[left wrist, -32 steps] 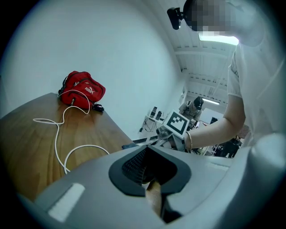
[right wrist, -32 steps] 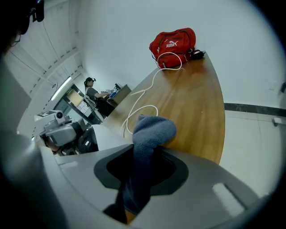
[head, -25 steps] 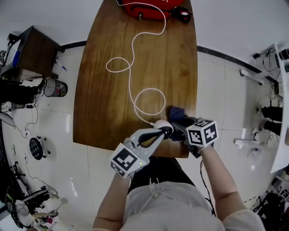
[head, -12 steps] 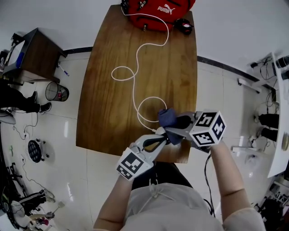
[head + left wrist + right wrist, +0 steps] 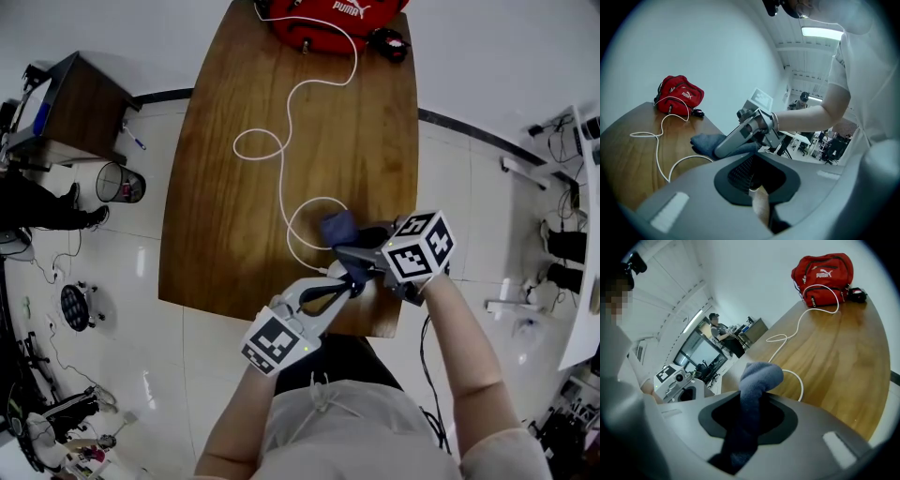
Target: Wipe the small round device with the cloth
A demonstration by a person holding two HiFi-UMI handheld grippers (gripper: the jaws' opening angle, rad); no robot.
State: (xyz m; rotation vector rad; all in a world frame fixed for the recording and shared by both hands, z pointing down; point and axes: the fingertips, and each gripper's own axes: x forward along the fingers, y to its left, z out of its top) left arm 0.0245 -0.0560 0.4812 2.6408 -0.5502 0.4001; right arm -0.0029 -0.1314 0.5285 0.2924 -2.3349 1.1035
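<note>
My left gripper hovers over the near edge of the wooden table, shut on the small round device. The device shows as a pale piece between the jaws, at the end of the white cable. My right gripper is shut on the blue cloth, which bunches out beyond its jaws. The cloth hangs just above and beside the left gripper's tip. In the left gripper view the right gripper and cloth sit directly ahead. From the head view the device is hidden under the grippers.
A red bag lies at the far end of the table with a small black item beside it. The cable loops down the table's middle. On the floor at left stand a waste bin and a dark side table.
The right gripper has lifted the cloth off the table and carried it left, over the left gripper's tip. The left gripper has stayed where it was.
</note>
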